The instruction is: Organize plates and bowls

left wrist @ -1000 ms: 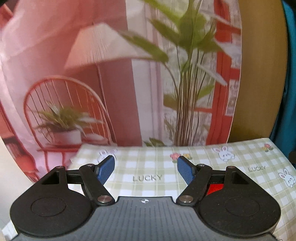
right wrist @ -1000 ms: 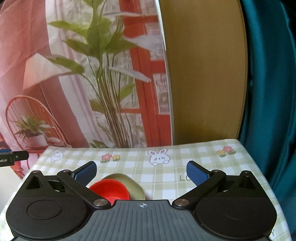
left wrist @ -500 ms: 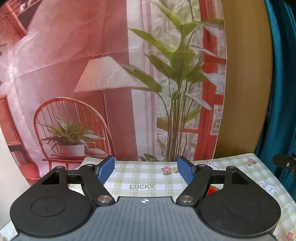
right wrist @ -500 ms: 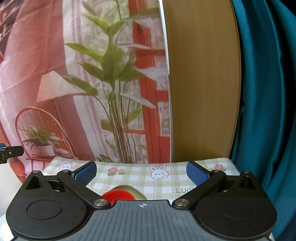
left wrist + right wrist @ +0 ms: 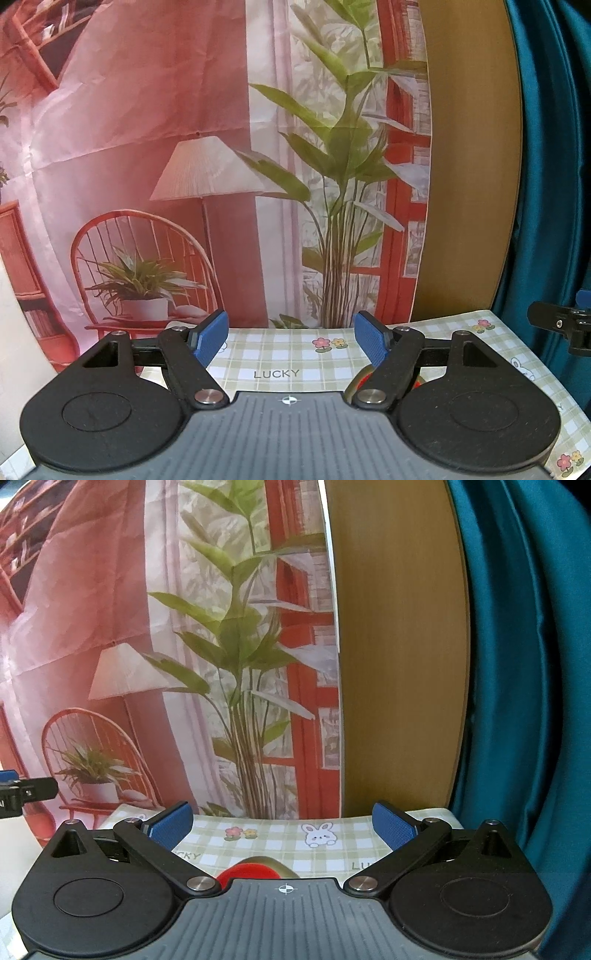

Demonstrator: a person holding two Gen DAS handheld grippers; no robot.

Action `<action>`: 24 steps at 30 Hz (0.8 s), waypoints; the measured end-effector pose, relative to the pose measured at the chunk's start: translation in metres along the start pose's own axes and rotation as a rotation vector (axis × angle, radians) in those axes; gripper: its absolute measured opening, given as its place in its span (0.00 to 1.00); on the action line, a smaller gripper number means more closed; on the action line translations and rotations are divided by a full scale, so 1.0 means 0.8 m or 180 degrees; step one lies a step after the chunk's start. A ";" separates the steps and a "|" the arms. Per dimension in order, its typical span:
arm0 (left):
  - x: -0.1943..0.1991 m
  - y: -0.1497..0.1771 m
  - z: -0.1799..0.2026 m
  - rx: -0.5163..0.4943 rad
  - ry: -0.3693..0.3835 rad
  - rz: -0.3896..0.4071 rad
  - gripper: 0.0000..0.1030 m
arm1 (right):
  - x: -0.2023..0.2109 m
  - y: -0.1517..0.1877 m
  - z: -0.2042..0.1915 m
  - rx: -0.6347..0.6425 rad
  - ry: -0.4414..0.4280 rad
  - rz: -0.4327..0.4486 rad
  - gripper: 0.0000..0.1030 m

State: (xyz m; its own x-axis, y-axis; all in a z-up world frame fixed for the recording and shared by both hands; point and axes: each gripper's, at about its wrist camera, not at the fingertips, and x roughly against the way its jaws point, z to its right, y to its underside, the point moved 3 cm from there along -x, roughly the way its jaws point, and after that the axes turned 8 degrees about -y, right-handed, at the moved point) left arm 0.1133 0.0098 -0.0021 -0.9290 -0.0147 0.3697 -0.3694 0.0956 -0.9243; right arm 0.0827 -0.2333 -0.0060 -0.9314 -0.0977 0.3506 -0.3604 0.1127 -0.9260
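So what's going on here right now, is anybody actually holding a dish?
No. The left gripper and the right gripper are both open with nothing between their fingers, held above the checked tablecloth. A red bowl sits in an olive-green dish on the cloth just below the right gripper, mostly hidden by its body. No other dishes show.

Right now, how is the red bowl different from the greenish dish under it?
In the right wrist view, the small bright red bowl sits on top, while the wider olive-green dish lies beneath it. The red one is smaller; the olive one pokes out behind and to its right. Both look round, both rest on the green checked tablecloth, and both are partly hidden by the tool's body. Neither is between any tongs.
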 end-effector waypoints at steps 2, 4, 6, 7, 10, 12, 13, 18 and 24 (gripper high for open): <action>0.002 0.000 -0.001 0.0022 0.0012 0.0004 0.75 | 0.005 0.000 -0.003 0.0022 -0.0007 0.0015 1.00; 0.003 -0.001 -0.003 0.0031 0.0020 0.0011 0.75 | 0.011 0.001 -0.006 0.0049 0.0005 0.0029 1.00; 0.006 -0.001 -0.002 0.0028 0.0014 0.0027 0.75 | 0.015 0.000 -0.008 0.0056 0.0001 0.0037 1.00; 0.008 -0.001 -0.002 0.0029 0.0007 0.0031 0.75 | 0.017 0.000 -0.008 0.0050 -0.0005 0.0044 1.00; 0.012 -0.001 0.000 0.0033 0.0007 0.0049 0.75 | 0.022 -0.001 -0.009 0.0040 0.0001 0.0062 1.00; 0.014 0.000 0.000 0.0037 0.0016 0.0058 0.76 | 0.025 -0.002 -0.009 0.0038 0.0005 0.0073 1.00; 0.014 0.000 0.000 0.0037 0.0020 0.0057 0.76 | 0.027 -0.002 -0.009 0.0037 0.0004 0.0077 1.00; 0.015 0.001 -0.001 0.0056 0.0009 0.0058 0.76 | 0.031 -0.003 -0.008 0.0035 0.0009 0.0086 1.00; 0.016 0.001 -0.003 0.0060 0.0007 0.0059 0.76 | 0.036 -0.004 -0.007 0.0042 0.0014 0.0111 1.00</action>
State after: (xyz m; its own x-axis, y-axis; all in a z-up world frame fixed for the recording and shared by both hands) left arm 0.1009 0.0123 0.0018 -0.9357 -0.0109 0.3527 -0.3525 0.0769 -0.9327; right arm 0.0568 -0.2308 0.0079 -0.9436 -0.0896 0.3187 -0.3270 0.1029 -0.9394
